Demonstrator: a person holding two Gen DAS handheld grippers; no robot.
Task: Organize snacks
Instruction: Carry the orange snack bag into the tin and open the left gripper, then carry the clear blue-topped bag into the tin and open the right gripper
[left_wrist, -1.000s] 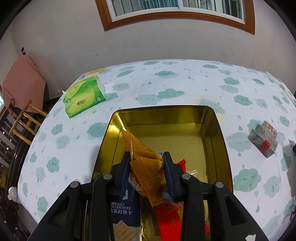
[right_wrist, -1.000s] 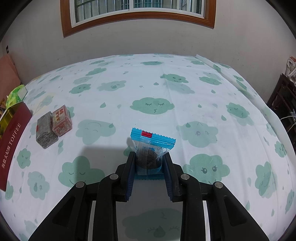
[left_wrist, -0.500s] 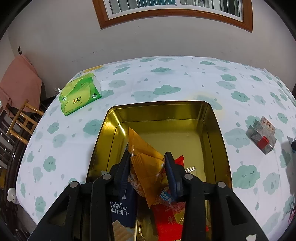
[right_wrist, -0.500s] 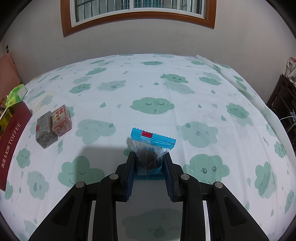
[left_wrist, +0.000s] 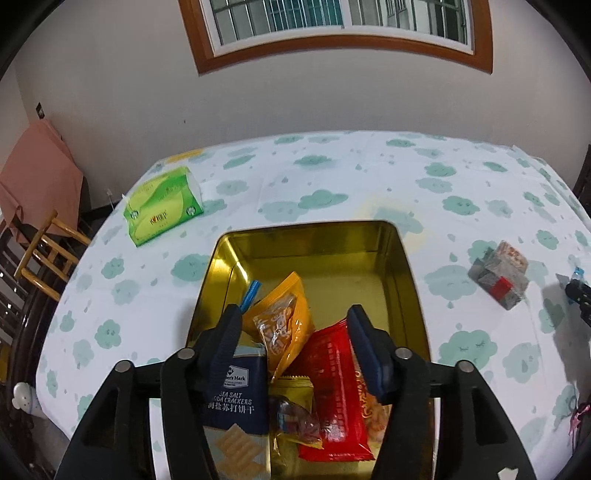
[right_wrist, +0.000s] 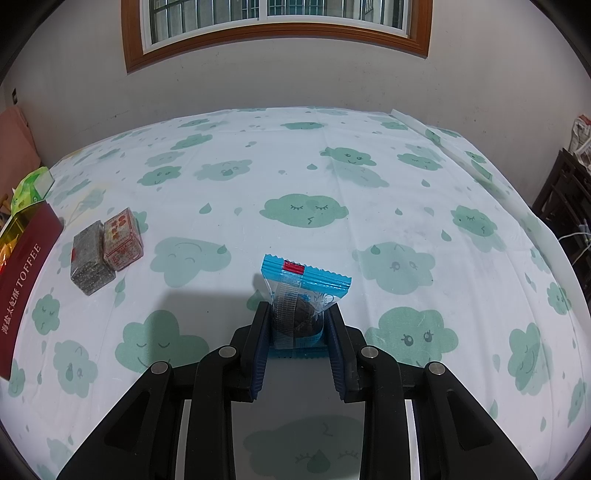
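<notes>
In the left wrist view my left gripper (left_wrist: 293, 325) hangs over the gold tin (left_wrist: 317, 243), its jaws opening. The orange snack packet (left_wrist: 282, 325) lies loose between them in the tin, free of the pads, beside a red packet (left_wrist: 332, 373), a navy cracker pack (left_wrist: 234, 391) and a small gold packet (left_wrist: 291, 406). In the right wrist view my right gripper (right_wrist: 297, 323) is shut on a blue-and-clear snack pouch (right_wrist: 301, 295) with a dark lump inside, held above the cloud-print tablecloth (right_wrist: 369, 184).
Two small wrapped blocks (right_wrist: 105, 251) lie on the cloth, also seen as wrapped blocks (left_wrist: 500, 273) right of the tin. The tin's dark red side (right_wrist: 22, 284) is at far left. A green tissue pack (left_wrist: 162, 205) lies back left; a wooden chair (left_wrist: 44, 251) stands off the table.
The left jaws have spread apart and let go of the orange packet, which now lies in the tin. The left gripper has lifted slightly. The right gripper and its pouch have not moved.
</notes>
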